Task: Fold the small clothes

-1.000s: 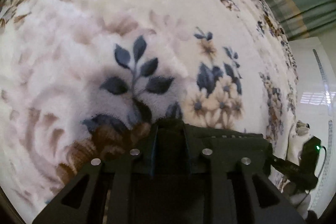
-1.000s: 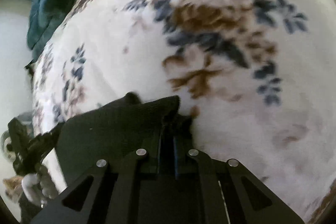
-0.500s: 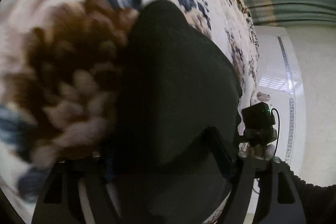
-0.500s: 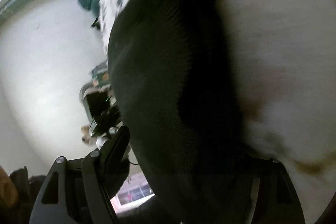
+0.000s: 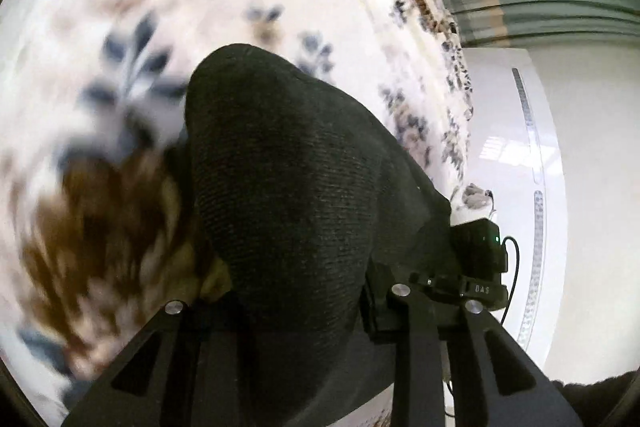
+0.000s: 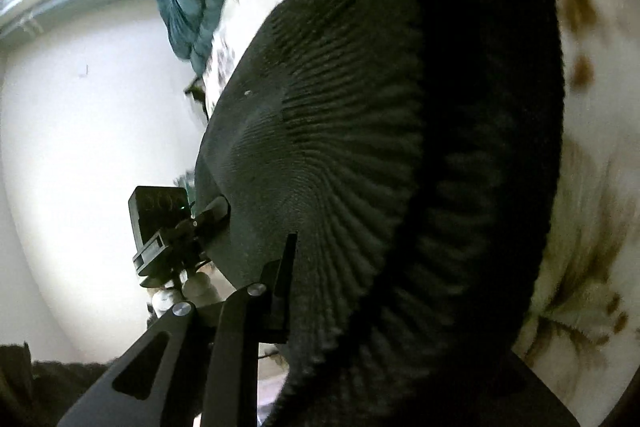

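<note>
Black knit cloth [image 5: 304, 195] drapes over the left gripper [image 5: 296, 303] and the right gripper [image 6: 360, 307], above the flowered blanket [image 5: 120, 27]; it hides the tips of both, so whether either is clamped I cannot tell; its ribbed band fans outward, slightly blurred.

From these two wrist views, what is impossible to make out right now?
- Left wrist: the black knit garment drapes over the left gripper, hiding its jaws.
- Right wrist: the garment covers the right gripper; only one finger shows.
- The garment's type: cut off by frame edges.
- The floral blanket: motion-blurred.
</note>
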`<state>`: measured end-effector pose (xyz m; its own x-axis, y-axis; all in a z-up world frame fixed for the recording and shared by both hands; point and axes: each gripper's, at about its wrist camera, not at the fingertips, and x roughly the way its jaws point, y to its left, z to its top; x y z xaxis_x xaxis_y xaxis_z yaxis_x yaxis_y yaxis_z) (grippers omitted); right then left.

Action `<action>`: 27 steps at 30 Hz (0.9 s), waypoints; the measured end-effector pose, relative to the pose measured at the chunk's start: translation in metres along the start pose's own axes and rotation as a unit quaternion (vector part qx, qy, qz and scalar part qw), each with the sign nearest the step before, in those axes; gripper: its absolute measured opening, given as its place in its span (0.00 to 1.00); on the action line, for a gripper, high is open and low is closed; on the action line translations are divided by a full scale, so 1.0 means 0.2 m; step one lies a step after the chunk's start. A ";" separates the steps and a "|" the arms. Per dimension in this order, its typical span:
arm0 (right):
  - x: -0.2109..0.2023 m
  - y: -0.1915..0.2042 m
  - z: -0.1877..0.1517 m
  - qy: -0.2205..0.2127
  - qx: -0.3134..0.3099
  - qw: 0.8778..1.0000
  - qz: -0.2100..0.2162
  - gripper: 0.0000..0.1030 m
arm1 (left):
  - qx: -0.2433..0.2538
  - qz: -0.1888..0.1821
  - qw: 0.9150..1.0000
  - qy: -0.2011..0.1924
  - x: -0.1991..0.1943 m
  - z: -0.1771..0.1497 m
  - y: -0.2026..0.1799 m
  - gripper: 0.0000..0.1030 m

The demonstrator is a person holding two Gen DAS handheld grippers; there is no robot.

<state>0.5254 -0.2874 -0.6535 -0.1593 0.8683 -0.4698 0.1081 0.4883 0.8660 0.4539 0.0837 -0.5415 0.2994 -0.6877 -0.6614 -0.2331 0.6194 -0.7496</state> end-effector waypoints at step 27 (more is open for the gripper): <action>-0.10 0.38 1.25 -0.140 -0.010 0.945 -0.294 0.78 | 0.141 0.122 0.982 0.032 0.45 1.40 -0.25 0.46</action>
<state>0.7822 -0.2459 -0.6211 0.0809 0.4371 -0.8958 0.0634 0.8946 0.4423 0.7516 0.0971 -0.5563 0.2055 -0.5219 -0.8279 -0.0221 0.8432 -0.5371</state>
